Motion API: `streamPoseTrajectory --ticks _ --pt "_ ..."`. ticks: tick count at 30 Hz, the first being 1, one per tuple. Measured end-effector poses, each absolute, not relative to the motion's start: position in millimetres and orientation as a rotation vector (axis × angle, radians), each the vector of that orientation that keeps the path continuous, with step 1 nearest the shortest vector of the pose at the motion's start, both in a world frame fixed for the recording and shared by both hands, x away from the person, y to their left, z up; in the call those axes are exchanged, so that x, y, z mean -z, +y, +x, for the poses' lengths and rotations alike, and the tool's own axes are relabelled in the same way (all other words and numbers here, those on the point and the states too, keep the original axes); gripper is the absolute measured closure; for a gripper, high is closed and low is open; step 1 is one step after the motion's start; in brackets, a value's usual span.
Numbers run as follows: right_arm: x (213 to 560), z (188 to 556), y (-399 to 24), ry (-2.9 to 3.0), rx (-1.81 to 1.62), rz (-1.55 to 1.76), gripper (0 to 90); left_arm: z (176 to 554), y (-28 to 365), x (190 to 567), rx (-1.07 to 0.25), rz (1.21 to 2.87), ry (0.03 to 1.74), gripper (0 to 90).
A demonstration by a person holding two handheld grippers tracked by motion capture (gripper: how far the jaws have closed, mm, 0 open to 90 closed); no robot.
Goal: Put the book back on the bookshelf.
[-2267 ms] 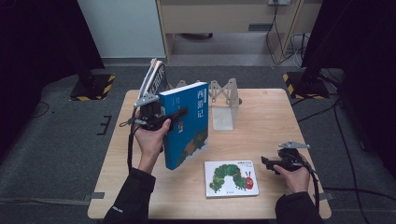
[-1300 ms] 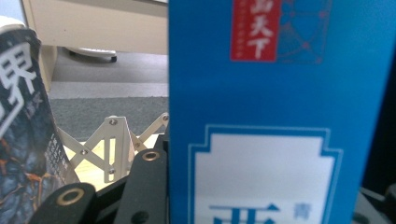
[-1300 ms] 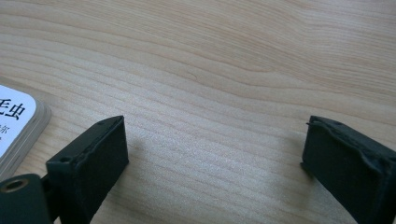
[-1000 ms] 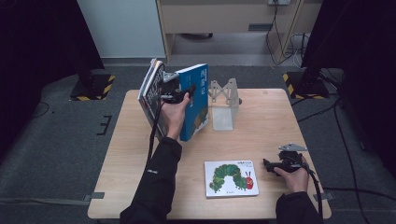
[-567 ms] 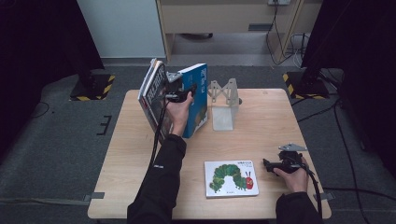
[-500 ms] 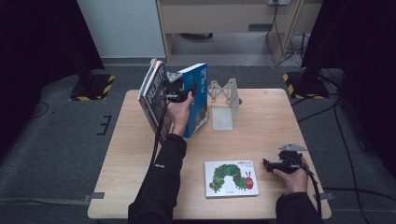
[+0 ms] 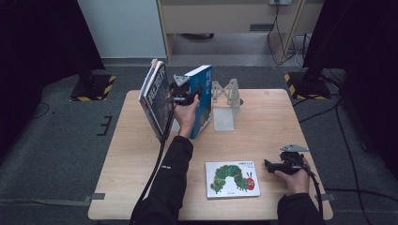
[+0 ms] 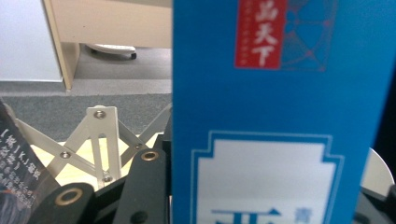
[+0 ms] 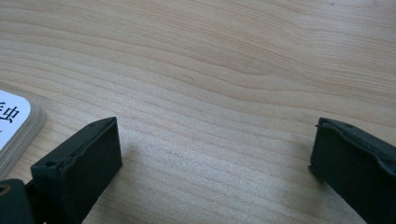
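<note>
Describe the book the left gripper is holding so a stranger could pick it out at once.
Start at the wooden table and go to its far edge, where a metal book stand sits. Just left of the stand, the left gripper holds the blue book upright. Its plain bright blue cover separates it from the dark-covered books leaning at its left and the caterpillar book lying flat near the front.

The right gripper (image 9: 212,154) hangs low over the wooden table (image 9: 224,60). Its two black jaws stand wide apart, with bare wood between them. At the left edge lies the rounded corner of a thick white book (image 9: 14,126), flat on the table, just beside the left jaw.
</note>
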State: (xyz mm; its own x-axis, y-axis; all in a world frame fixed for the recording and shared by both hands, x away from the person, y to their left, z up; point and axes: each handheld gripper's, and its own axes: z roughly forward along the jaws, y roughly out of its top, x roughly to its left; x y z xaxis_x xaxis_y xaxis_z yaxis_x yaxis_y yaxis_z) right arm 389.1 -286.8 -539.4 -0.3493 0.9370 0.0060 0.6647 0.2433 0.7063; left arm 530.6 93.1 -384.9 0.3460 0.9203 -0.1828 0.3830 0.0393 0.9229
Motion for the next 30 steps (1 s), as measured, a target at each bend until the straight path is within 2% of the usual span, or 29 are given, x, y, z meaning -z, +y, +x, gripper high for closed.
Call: streamPoseTrajectory --ticks 18,30 --pt "539.5 389.0 -286.5 2.098 -0.874 1.465 2.2 489.3 101.7 391.4 -0.628 1.630 1.202 59.7" --pt "539.5 389.0 -286.5 2.097 -0.873 1.464 2.2 459.7 110.6 400.1 -0.671 1.673 1.188 59.4"
